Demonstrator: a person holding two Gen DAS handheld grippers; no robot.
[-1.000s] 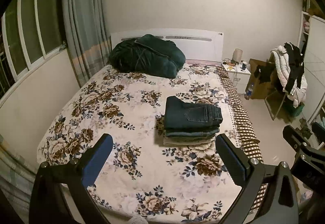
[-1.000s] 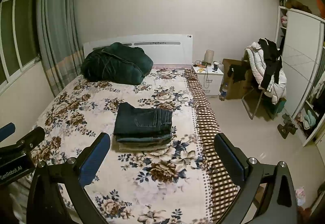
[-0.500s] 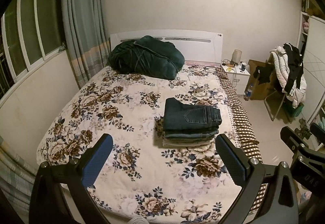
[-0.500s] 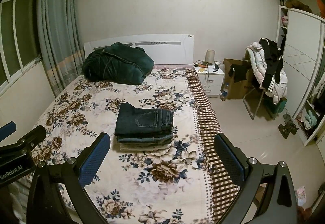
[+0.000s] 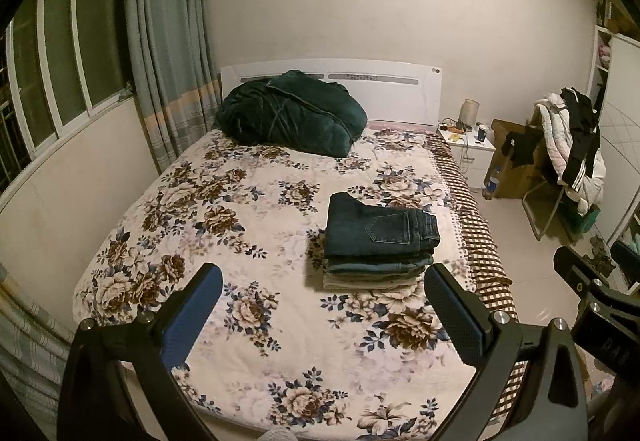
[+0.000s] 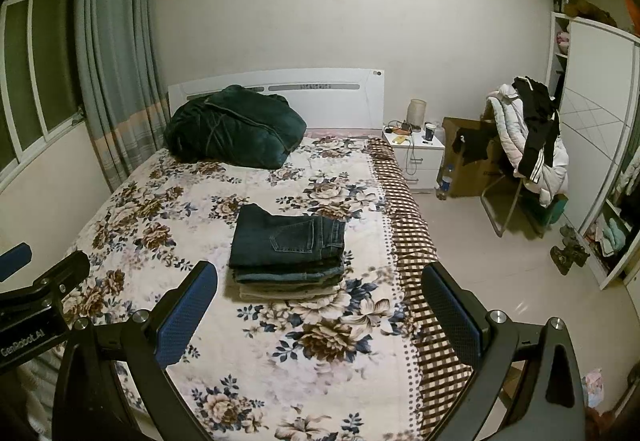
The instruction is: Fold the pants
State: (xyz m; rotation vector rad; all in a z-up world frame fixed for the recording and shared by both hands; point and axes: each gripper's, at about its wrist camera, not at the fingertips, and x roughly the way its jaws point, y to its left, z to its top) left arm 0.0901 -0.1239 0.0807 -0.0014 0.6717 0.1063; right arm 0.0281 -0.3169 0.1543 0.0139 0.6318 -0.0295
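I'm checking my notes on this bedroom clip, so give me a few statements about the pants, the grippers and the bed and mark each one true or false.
1. The folded pants lie in one stack on the bed. True.
2. The left gripper is shut on the top pair. False: it is open and held back from the stack, holding nothing.
3. The right gripper is open and empty. True.
4. The dark green bundle sits at the foot of the bed. False: it lies by the headboard.
5. Clothes hang over the chair. True.
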